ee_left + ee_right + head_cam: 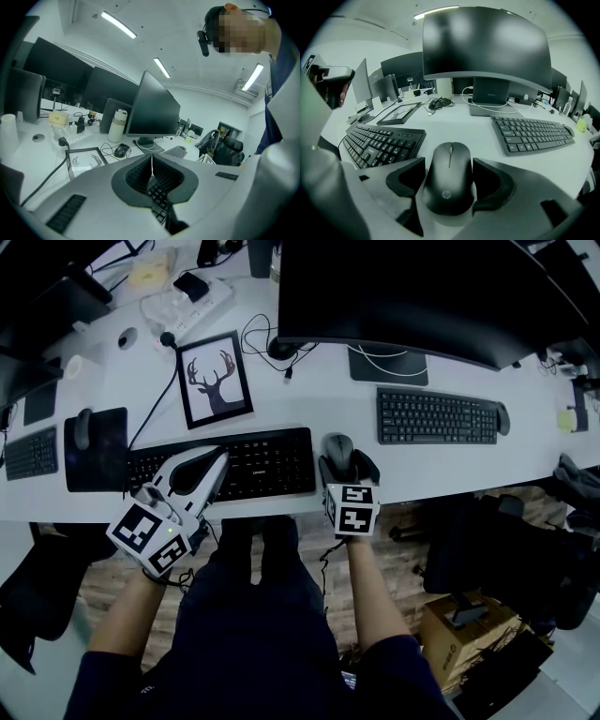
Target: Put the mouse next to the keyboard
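Now | right tool [449,182] grips mouse [337,444] beside keyboard [379,143] | left tool [151,171] closed

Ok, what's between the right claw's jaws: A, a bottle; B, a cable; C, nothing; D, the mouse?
D: the right gripper view shows the mouse filling the gap between the jaws of the right claw, just right of the keyboard.
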### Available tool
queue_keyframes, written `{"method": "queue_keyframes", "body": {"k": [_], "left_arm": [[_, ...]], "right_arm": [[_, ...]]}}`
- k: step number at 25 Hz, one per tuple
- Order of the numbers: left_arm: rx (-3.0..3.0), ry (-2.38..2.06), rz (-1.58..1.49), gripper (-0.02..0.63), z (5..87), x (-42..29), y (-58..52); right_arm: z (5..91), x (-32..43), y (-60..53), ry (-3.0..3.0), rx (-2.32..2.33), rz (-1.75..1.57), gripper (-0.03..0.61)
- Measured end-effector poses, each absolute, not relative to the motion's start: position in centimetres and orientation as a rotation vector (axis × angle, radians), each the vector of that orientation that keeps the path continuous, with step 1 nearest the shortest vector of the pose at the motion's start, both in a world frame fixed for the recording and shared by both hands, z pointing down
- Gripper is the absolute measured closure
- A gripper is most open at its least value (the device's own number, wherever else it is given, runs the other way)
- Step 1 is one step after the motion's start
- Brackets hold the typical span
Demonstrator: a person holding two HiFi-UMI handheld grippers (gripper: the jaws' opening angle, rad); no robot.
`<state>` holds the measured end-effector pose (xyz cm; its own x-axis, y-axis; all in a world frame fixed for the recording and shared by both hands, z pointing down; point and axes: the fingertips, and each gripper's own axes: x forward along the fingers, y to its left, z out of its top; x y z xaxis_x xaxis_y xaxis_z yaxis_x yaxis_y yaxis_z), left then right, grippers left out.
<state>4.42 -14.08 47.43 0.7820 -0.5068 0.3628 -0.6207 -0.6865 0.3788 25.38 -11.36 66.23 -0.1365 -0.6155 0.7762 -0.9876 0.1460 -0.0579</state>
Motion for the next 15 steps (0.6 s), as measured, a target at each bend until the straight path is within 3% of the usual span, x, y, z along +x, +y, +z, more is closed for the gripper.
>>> {"method": "queue_keyframes", "body": {"k": [15], "left_arm": [[2.513, -0.838, 0.289, 0.583, 46.1, 3.1, -13.3]], "right_arm": [[63.5, 25.2, -11.0, -1.837, 1.614, 0.761, 0.258]]}}
